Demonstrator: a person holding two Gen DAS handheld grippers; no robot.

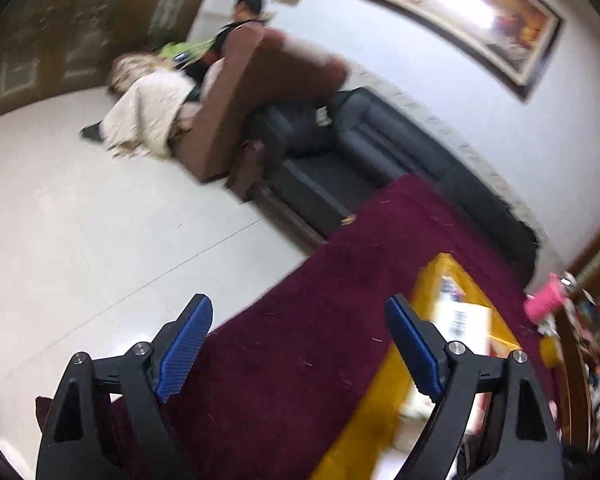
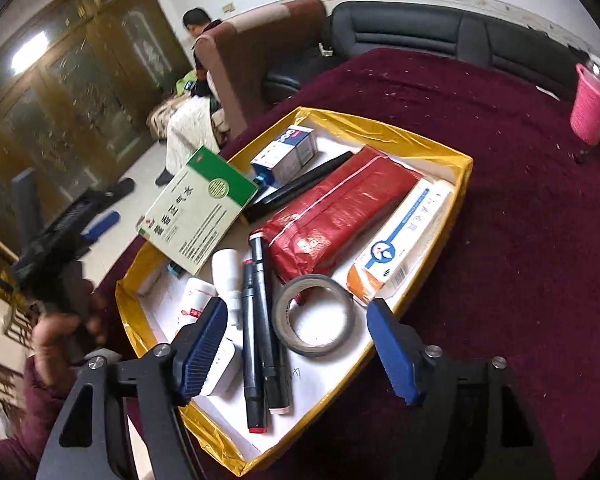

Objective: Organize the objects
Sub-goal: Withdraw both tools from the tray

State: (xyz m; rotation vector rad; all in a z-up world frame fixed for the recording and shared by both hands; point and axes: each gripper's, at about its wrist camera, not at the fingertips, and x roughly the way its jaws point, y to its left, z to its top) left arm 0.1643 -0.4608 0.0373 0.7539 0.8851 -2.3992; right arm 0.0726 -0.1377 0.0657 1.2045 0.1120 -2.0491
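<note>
On the maroon cloth, the gold-rimmed box holds a red pouch, black markers, a tape roll and medicine cartons. My right gripper hangs over the tape with jaws apart and empty. My left gripper, also spread and holding nothing, hovers over the cloth's edge beside the box.

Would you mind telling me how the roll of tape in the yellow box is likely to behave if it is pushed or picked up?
The roll of tape lies flat on the box floor, so a push would probably slide it, not roll it. It looks thin and hollow, likely light. Set on edge, it could roll toward the black markers.
</note>
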